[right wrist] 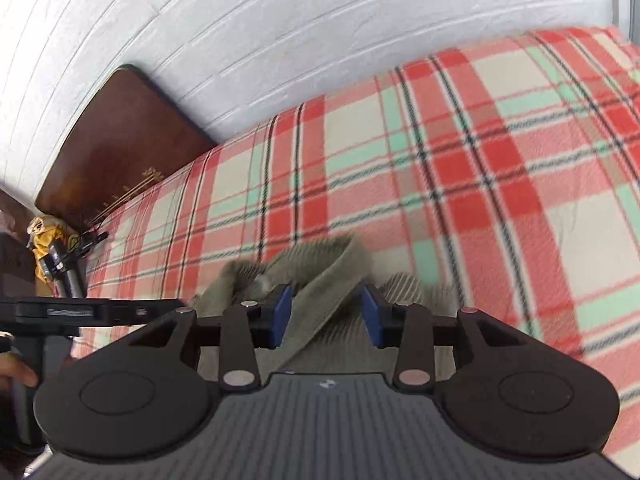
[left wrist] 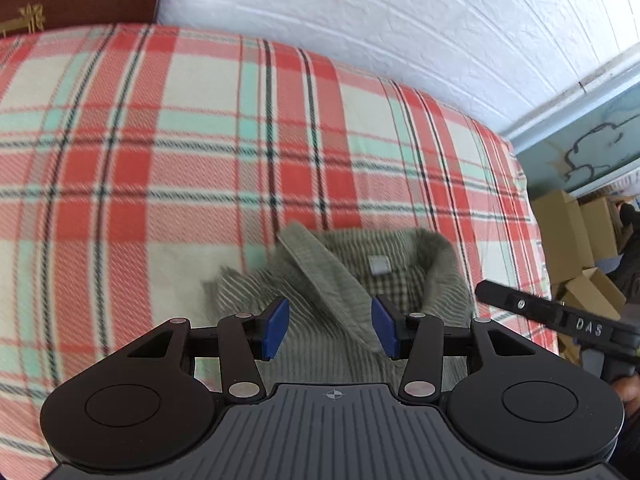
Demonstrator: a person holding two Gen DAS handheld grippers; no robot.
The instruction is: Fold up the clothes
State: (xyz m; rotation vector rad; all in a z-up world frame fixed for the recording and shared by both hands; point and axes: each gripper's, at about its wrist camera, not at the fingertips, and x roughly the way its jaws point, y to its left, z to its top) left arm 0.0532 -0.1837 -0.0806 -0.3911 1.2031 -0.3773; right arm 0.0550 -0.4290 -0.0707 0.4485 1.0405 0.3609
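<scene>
Plaid blanket [left wrist: 168, 152] in red, cream and mint covers the bed, with an olive corduroy shirt [left wrist: 340, 280] lying near its front edge.

White brick-pattern wall [left wrist: 400, 32] runs behind the bed's far edge, a dark brown headboard [right wrist: 116, 144] with gilt ornament stands at one end, and cardboard boxes [left wrist: 568, 232] sit past the other. Left gripper [left wrist: 330, 328] hangs over the shirt's collar with its blue pads parted and gripping nothing. Right gripper [right wrist: 326, 316] is likewise spread, a collar flap lying between its pads, seemingly untouched, though blur makes this uncertain. Its side arm, seen from the left wrist, reads "DAS". A small pale label [left wrist: 379, 265] sits inside the collar, its text unreadable.
</scene>
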